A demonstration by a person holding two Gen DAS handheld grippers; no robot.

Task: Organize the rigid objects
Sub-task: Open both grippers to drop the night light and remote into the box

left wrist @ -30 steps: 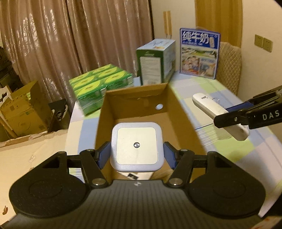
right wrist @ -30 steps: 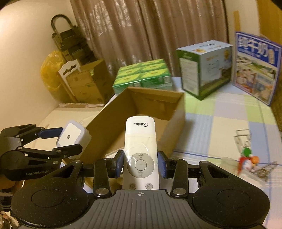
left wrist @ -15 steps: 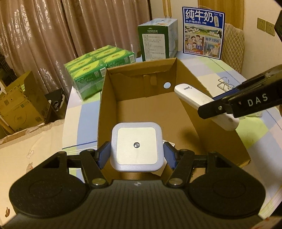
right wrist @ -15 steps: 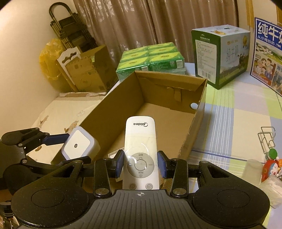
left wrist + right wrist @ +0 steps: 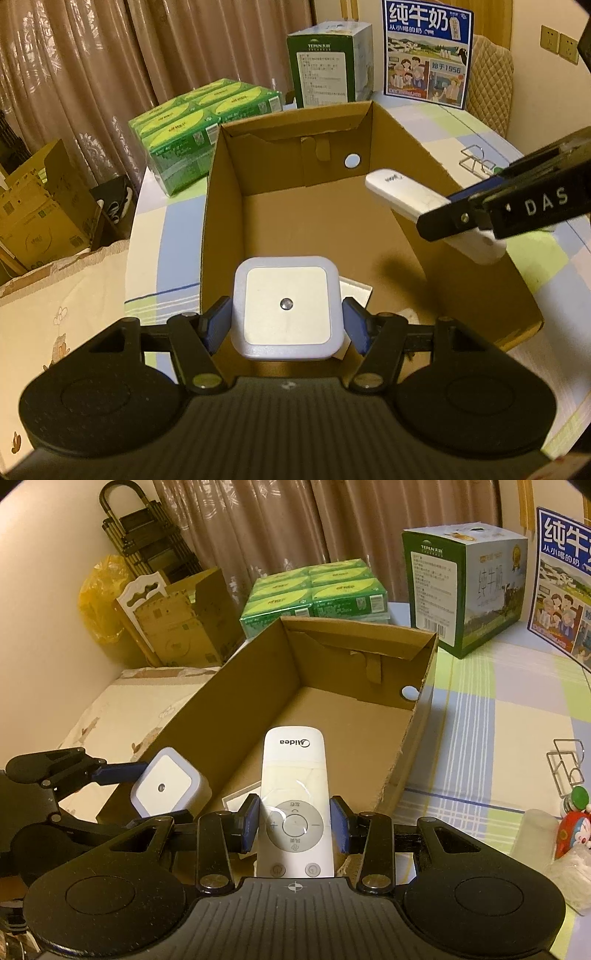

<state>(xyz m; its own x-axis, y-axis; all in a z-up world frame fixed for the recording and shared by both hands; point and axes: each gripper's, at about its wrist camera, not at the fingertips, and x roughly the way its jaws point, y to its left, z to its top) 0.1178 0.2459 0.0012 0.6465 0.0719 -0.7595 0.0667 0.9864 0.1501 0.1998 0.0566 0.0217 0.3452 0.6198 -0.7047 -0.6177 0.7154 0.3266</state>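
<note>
**Both loads hang over the open box**

My left gripper [image 5: 286, 325] has its fingers clamped on the flat sides of the square white night light [image 5: 285, 307], face up toward me. My right gripper [image 5: 294, 825] has its fingers closed on the white remote [image 5: 294, 797], gripping it across the button ring, with its long axis running straight out ahead of me.

Both things are in the air, neither resting on anything. The cardboard box [image 5: 424, 158] stands open on the desk [image 5: 491, 701], directly below and ahead of both hands. The night light hovers over the box's near end, by its left wall; something pale and flat [image 5: 354, 290] already lies on the floor just beneath it. The remote comes in over the right wall, its free end angled toward the far wall with the round hole.

I judge the remote's length lines up roughly with the box's long side, so it should lie flat along the bare floor. The left hand looks closer to a drop, already inside the near rim.
</note>
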